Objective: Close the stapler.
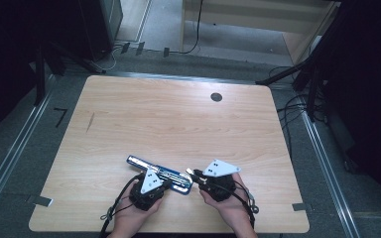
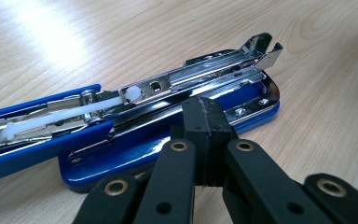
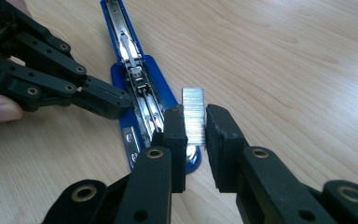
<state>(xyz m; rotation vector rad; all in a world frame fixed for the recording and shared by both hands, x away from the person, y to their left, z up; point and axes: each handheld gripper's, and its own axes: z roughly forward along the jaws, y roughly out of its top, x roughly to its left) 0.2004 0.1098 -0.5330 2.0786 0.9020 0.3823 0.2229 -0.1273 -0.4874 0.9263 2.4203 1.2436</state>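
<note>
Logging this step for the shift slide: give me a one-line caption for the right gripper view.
Right gripper holds a staple strip above the opened blue stapler, beside the left gripper.

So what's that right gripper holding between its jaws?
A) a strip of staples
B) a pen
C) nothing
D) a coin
A: in the right gripper view the right gripper pinches a silvery strip of staples just above the opened blue stapler.

Overhead view down on the table [image 1: 178, 114]; both tongs-mounted views close, low, sharing the stapler [image 2: 168, 126].
</note>
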